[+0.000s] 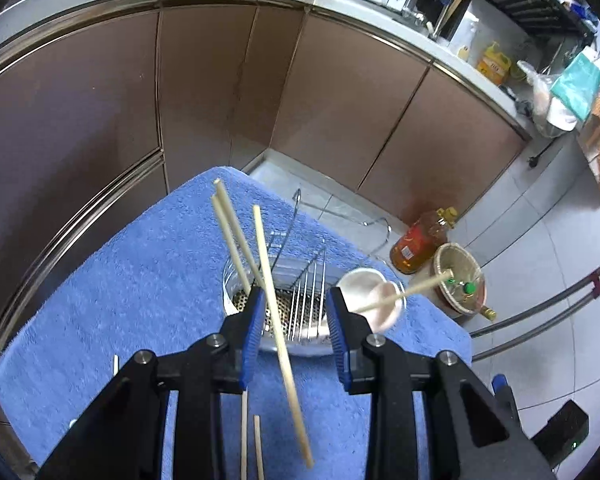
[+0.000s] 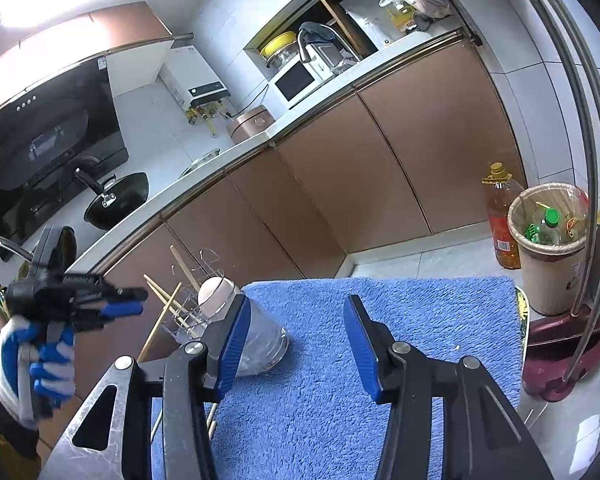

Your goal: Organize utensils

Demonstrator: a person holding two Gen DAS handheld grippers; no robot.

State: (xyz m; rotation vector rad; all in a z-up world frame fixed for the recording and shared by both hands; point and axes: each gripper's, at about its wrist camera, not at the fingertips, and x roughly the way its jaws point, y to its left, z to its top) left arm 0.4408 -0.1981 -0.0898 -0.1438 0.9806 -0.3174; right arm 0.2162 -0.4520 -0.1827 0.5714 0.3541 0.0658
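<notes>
A metal wire utensil holder (image 1: 296, 308) stands on a blue towel (image 1: 140, 280). Two chopsticks (image 1: 236, 240) lean in it, and a white ladle-like spoon (image 1: 374, 300) sits at its right side. One chopstick (image 1: 280, 332) hangs blurred between the jaws of my left gripper (image 1: 296, 340), which is open just above the holder. Two more chopsticks (image 1: 252, 440) lie on the towel below it. My right gripper (image 2: 296, 344) is open and empty over the towel (image 2: 380, 320), right of the holder (image 2: 204, 308). The left gripper (image 2: 128, 304) shows in the right wrist view.
Brown cabinets (image 1: 220, 100) with a counter stand behind the table. An oil bottle (image 1: 420, 244) and a bin (image 1: 460, 284) stand on the floor at right. A maroon stand with metal poles (image 2: 568, 344) is beside the table's right edge.
</notes>
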